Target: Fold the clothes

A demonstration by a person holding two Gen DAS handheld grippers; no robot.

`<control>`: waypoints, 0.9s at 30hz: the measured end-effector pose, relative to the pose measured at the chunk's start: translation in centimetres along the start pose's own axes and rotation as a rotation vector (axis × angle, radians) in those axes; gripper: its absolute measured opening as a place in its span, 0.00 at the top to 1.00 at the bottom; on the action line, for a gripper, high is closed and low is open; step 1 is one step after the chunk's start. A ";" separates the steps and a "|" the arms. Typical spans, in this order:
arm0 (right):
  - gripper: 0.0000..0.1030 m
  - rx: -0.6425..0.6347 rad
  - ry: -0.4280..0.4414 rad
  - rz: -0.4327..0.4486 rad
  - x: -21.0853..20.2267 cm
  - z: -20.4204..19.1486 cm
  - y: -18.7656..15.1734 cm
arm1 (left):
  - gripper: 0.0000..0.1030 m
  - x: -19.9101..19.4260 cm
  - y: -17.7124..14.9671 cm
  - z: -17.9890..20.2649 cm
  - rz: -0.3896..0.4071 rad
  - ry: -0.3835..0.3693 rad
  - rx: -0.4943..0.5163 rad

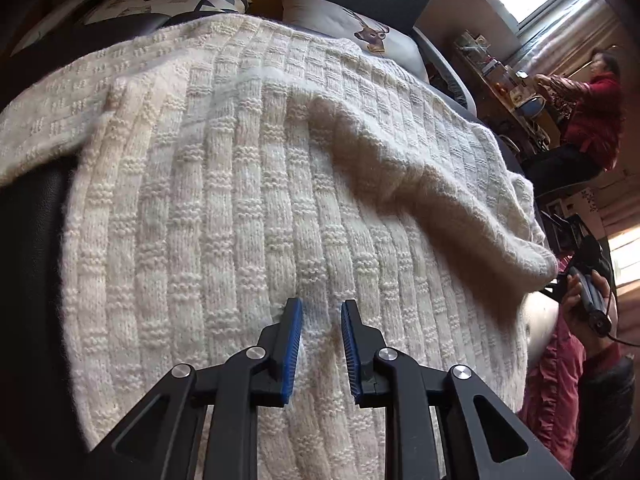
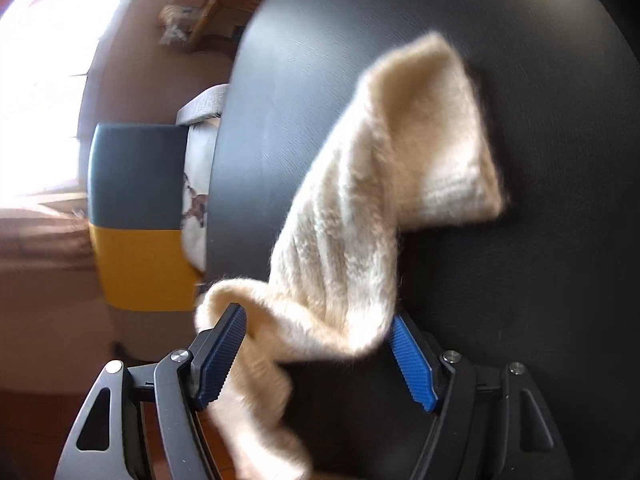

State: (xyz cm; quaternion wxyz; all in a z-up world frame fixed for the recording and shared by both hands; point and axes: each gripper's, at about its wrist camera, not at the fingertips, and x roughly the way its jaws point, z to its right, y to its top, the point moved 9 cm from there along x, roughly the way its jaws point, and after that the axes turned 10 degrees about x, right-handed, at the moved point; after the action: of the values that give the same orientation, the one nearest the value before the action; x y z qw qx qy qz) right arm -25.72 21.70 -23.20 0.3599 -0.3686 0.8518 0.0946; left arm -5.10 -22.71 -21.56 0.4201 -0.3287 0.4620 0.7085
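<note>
Left tongs [image 1: 321,354], jaws narrowly parted with a ridge of knit between the pads, whether pinched cannot be told, hover low over one cream knitted sweater [image 1: 248,184] spread across a dark bench [image 1: 32,216]; right tongs [image 2: 316,360] gape wide, one sleeve [image 2: 360,216] draped loose between the jaws, pressed by neither pad. The sleeve fold likely goes best if the right tongs lay the cuff flat across the body while the left pins the hem. Counted: one sweater, two tongs, two printed cushions [image 1: 360,28] behind
</note>
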 end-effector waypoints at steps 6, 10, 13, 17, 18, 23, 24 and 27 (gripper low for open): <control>0.94 -0.263 -0.202 0.086 0.9 -1.2 1.4 | 0.79 0.0 -0.2 -0.2 0.005 -0.024 -0.010; 0.94 -0.626 -0.358 0.244 -1.5 -5.9 1.6 | 0.79 -0.2 -0.4 -0.1 0.007 -0.015 0.003; 0.94 -0.949 -0.567 0.390 -3.0 -9.0 1.4 | 0.79 -0.3 -0.7 0.2 0.000 0.003 0.041; 0.94 -1.010 -0.750 0.342 -1.7 -5.2 3.2 | 0.79 -0.3 -1.3 0.6 -0.024 0.020 0.105; 0.94 -0.967 -0.754 0.322 -1.7 -3.8 3.8 | 0.79 -0.3 -1.5 0.8 -0.038 0.022 0.124; 0.76 -0.746 -0.609 0.399 -6.0 -2.0 6.6 | 0.79 -1.2 -1.8 1.2 -0.115 -0.011 0.166; 0.75 -0.751 -0.563 0.421 -6.8 -3.1 6.5 | 0.79 -1.6 -1.3 1.2 -0.112 -0.025 0.166; 0.69 -0.798 -0.348 0.375 -7.6 -7.9 4.4 | 0.78 -3.6 3.0 0.6 -0.023 0.021 0.210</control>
State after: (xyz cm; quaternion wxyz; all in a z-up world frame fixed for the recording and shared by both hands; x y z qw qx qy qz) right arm -29.50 25.69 -12.76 0.3044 -0.2965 0.7278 0.5383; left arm -6.32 -23.84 -17.12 0.4555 -0.2954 0.5342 0.6480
